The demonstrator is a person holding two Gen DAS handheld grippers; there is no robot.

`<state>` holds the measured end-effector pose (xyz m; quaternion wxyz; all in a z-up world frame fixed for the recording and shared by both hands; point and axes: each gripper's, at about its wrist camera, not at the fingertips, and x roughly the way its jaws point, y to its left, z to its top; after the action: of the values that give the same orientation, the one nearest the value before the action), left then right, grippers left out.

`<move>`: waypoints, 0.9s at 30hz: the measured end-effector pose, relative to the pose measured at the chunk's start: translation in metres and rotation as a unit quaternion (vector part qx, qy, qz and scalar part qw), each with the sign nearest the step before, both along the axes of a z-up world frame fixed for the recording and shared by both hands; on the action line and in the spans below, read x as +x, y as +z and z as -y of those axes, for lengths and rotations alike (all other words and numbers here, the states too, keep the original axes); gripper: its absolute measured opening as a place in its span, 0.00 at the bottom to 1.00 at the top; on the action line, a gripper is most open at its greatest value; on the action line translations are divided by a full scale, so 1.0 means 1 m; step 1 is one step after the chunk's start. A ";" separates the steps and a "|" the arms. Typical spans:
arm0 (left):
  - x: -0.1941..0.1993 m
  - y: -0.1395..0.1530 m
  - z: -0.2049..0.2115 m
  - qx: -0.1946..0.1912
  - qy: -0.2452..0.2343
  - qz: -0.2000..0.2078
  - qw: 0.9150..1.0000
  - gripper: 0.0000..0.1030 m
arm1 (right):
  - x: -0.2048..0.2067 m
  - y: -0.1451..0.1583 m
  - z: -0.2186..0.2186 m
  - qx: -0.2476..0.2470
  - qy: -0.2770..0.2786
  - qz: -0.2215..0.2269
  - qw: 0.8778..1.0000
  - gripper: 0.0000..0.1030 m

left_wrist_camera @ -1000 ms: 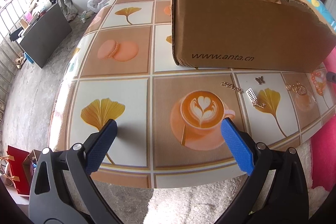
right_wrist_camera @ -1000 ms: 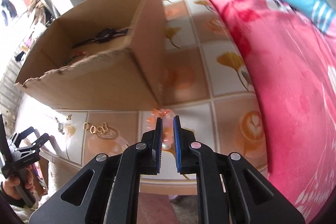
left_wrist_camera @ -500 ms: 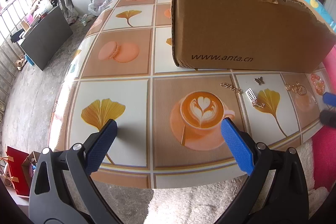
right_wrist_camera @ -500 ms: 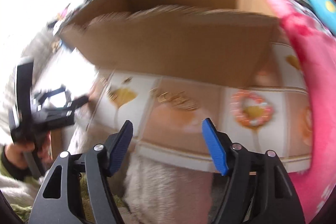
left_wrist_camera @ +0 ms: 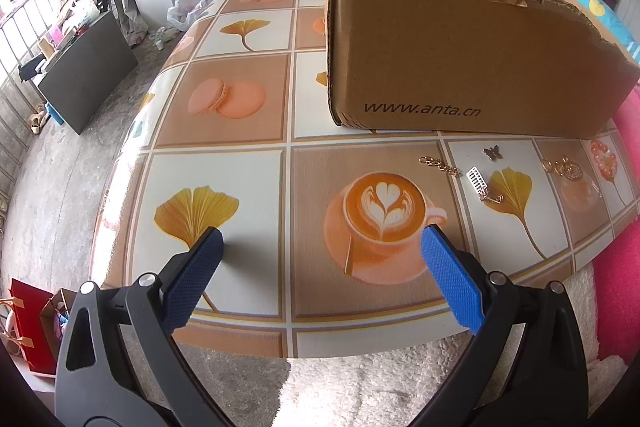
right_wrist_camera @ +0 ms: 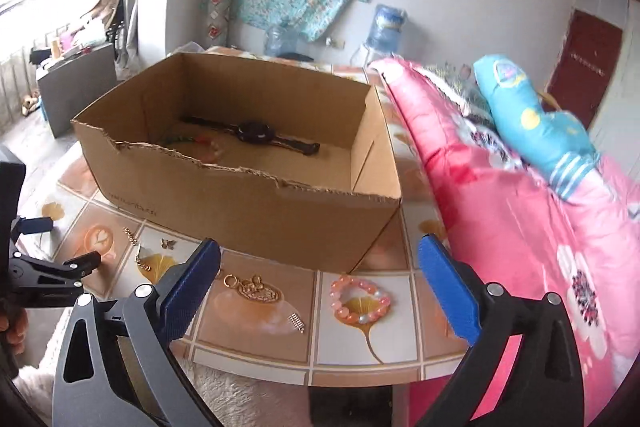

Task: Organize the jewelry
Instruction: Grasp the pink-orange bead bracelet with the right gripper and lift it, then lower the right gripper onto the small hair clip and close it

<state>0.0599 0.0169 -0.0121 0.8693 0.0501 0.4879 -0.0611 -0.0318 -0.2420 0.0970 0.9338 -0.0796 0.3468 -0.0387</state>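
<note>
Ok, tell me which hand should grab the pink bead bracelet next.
Right. The right gripper, jaws just opened and empty, points straight at the pink bead bracelet. The left gripper hovers over the coffee print, far from it.

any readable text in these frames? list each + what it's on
"www.anta.cn": printed in dark letters low on the side of the cardboard box, left wrist view.
Same print on the box in the right wrist view: too blurred to read.
Label on the water jug: too blurred to read.
</note>
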 end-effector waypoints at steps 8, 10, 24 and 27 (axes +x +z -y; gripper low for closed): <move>-0.004 0.002 -0.001 0.001 -0.002 0.019 1.000 0.93 | 0.013 -0.008 -0.007 0.131 0.098 -0.016 0.986 0.94; -0.004 0.002 -0.002 -0.001 -0.002 0.023 1.000 0.93 | 0.021 -0.017 -0.018 0.152 0.129 -0.033 0.979 0.91; -0.007 0.018 -0.011 -0.010 -0.016 0.080 0.997 0.90 | 0.063 -0.071 -0.093 0.145 0.212 -0.144 0.956 0.22; -0.005 0.020 -0.013 -0.024 -0.021 0.085 0.996 0.84 | 0.069 -0.076 -0.093 0.146 0.205 -0.152 0.956 0.18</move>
<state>0.0549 0.0296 0.0078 0.9072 0.0441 0.4093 -0.0867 0.0369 -0.1490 0.0210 0.8591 -0.0172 0.4631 0.2173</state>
